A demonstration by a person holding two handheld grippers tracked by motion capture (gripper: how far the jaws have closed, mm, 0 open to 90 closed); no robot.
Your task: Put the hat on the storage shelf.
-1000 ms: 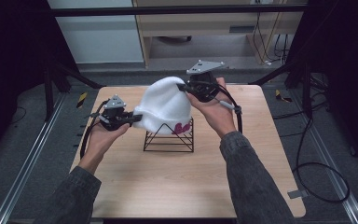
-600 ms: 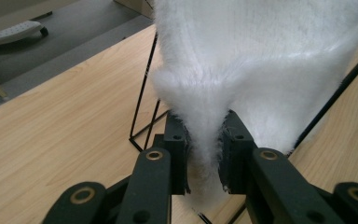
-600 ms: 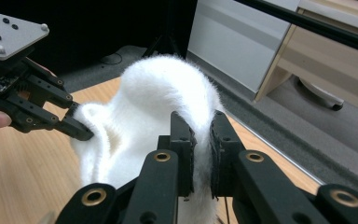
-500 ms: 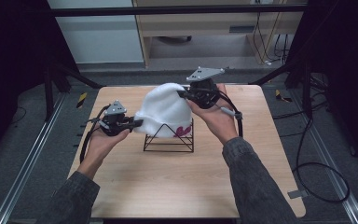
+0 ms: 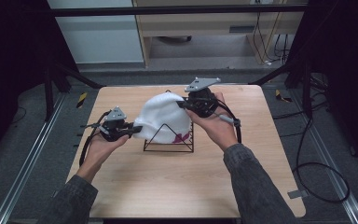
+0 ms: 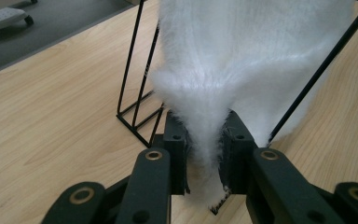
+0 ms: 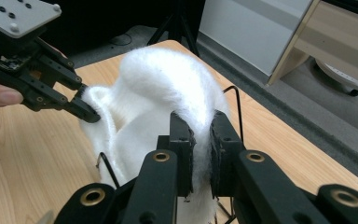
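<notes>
A: Hard to make out under the white fluffy hat [image 5: 162, 116]?

B: Yes. Most of the black wire rack [image 5: 168, 140] covered by it in the high view; only the lower bars and 1 triangular end visible. Pink mark [image 5: 182, 137] at the hat's lower edge, shape not readable.

A: Left gripper [image 5: 131, 130]?

B: Jaws closed tight on the hat's brim at the left side, fluff squeezed between the 2 pads [image 6: 177, 144]. Tip of the pinched edge cut off at the bottom of the left gripper view.

A: Right gripper [image 5: 182, 104]?

B: Same: jaws clamped on the brim at the right, far side, white fabric pressed between the pads [image 7: 182, 140]. Lower part of the hat hidden behind the jaws there.

A: Position of the hat?

B: Draped over the rack, near the middle of the tabletop [image 5: 168, 186], stretched between both grippers.

A: Edges, free room?

B: Wide bare wood in front of the rack, toward the person. Narrower strip behind, close to the far edge. Some room on the left and right sides too.
</notes>
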